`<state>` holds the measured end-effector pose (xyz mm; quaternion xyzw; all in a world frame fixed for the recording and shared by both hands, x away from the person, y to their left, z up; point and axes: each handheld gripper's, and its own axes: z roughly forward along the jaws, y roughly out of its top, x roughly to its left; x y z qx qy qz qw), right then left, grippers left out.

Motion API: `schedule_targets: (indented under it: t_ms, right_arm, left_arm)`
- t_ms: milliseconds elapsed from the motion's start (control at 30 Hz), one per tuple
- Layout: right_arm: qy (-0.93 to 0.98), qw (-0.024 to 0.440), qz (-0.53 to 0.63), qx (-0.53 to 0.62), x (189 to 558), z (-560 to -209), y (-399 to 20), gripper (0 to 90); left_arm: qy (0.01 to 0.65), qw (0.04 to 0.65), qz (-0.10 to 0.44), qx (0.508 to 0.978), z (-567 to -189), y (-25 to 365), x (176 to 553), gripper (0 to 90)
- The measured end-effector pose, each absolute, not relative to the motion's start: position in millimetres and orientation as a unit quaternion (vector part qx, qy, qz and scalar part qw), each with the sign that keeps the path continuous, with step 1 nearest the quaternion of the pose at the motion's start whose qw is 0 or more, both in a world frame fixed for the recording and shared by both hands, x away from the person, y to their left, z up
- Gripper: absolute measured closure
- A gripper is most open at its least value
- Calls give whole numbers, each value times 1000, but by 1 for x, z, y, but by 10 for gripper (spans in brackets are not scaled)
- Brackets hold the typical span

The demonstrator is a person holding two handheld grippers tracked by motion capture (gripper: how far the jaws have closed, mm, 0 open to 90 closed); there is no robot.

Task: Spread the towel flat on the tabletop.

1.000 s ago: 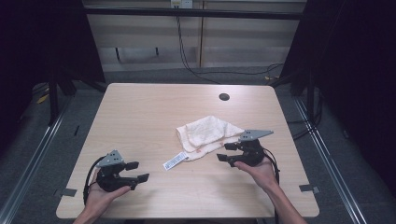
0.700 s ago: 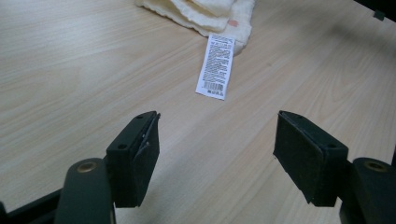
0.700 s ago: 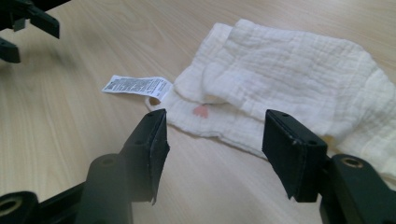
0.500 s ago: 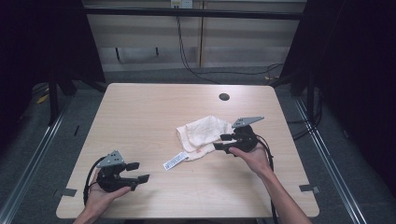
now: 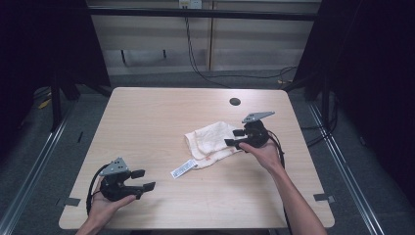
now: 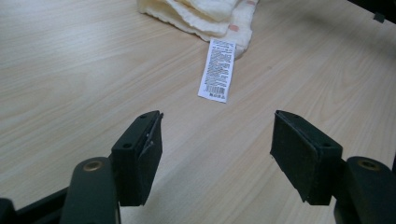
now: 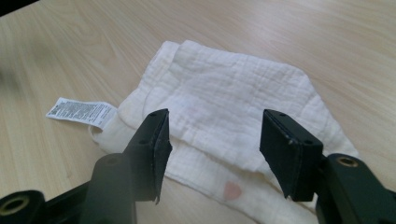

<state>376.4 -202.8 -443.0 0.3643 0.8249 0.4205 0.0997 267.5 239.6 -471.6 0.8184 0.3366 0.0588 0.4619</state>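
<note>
Right gripper view looks along the right tongs (image 7: 212,149), whose jaws stand wide apart over the near edge of the cloth (image 7: 224,107) with nothing pinched between them; they have just been opening again after a brief narrowing. The step in hand looks like a reach for a grip on that cloth. To do it well, I would bring the jaws down astride one free edge or corner, not the thick folded middle, and pinch only the top layer (a bite through several layers would likely drag the whole bundle).

The cloth (image 5: 213,142) lies right of the desk's (image 5: 161,117) centre, just beside the right tongs (image 5: 236,138). It is cream, crinkled gauze, loosely folded in soft layers, with a small pink mark near its hem and a white printed label (image 5: 183,168) trailing from one corner. The left tongs (image 5: 143,180) rest well apart near the front left, jaws open and empty.
</note>
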Motion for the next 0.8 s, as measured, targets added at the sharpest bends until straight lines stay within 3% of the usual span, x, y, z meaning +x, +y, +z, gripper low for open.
schedule_targets:
  t_ms: [233,433,500,800]
  right_arm:
    - [830,74,400,381,395,-460,-206,357]
    - [840,59,381,382,400,-480,-199,362]
    - [838,49,387,381,402,-483,-199,412]
    - [849,60,371,371,402,-500,-190,371]
  left_arm:
    - [338,469,60,814,-470,246,267,341]
    - [340,467,53,815,-471,245,267,340]
    - [340,470,41,814,-471,245,266,340]
    - [337,471,47,814,-470,245,265,339]
